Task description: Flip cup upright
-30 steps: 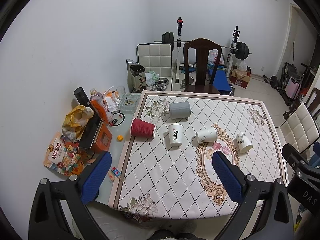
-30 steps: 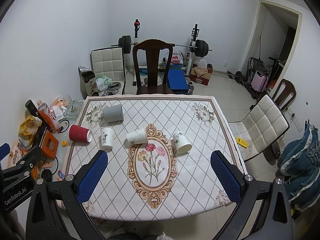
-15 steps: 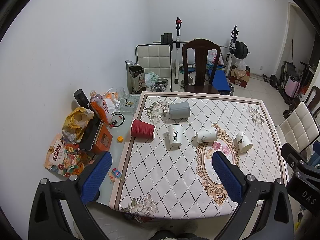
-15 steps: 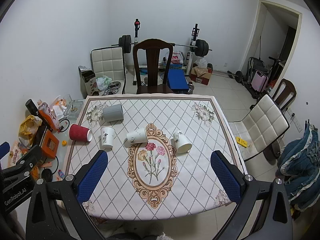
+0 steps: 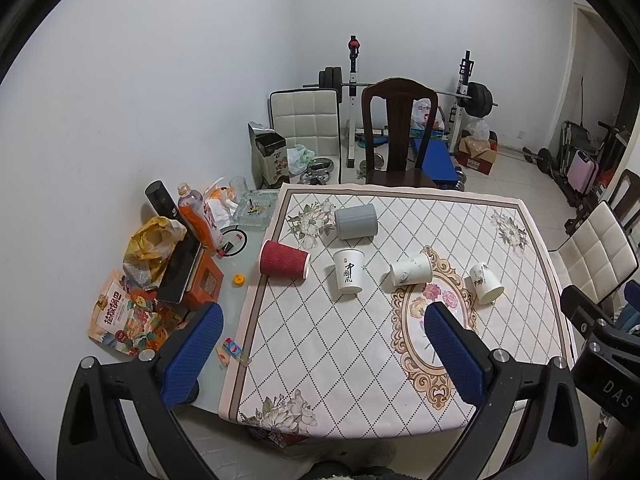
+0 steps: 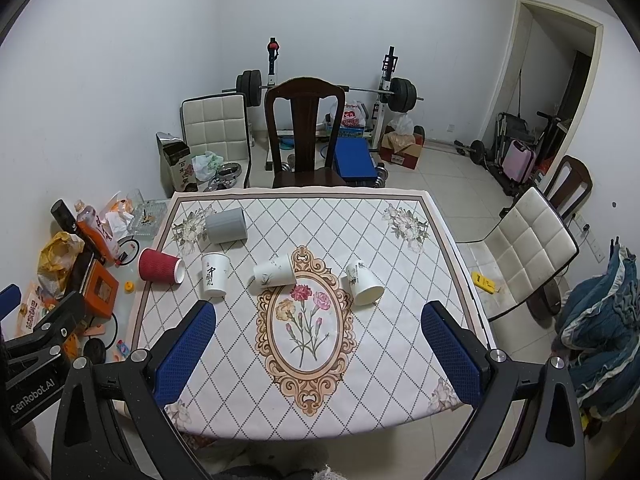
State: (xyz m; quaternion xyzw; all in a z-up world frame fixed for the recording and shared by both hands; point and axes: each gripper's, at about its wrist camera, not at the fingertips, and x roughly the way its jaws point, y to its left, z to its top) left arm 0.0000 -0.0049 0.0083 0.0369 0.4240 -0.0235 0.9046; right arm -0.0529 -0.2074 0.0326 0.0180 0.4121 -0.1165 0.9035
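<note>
Blue pads line both grippers, and each pair of fingers is spread wide with nothing between them: the left gripper [image 5: 324, 350] and the right gripper [image 6: 318, 346] both hang above the near edge of the tablecloth [image 6: 360, 380], well apart from every cup. Five cups sit on the cloth's far half, around the oval flower medallion [image 6: 306, 320]. Beyond the medallion's far-left side a grey cup [image 6: 226, 225] lies on its side near the corner flower print. Left of the medallion, at the cloth's left border, a red cup [image 6: 160, 266] lies on its side with its mouth turned toward the medallion. Between the red cup and the medallion a white cup with black lettering [image 6: 215, 275] stands mouth-up. Touching the medallion's far-left rim, a second white cup [image 6: 275, 273] lies on its side. At the medallion's far-right rim a third white cup [image 6: 363, 283] lies tipped, its mouth toward the near edge. Left of the cloth, on bare glass, a snack bag [image 5: 120, 316], an orange box [image 5: 202, 286] and a bottle [image 5: 196, 216] are crowded together.
</note>
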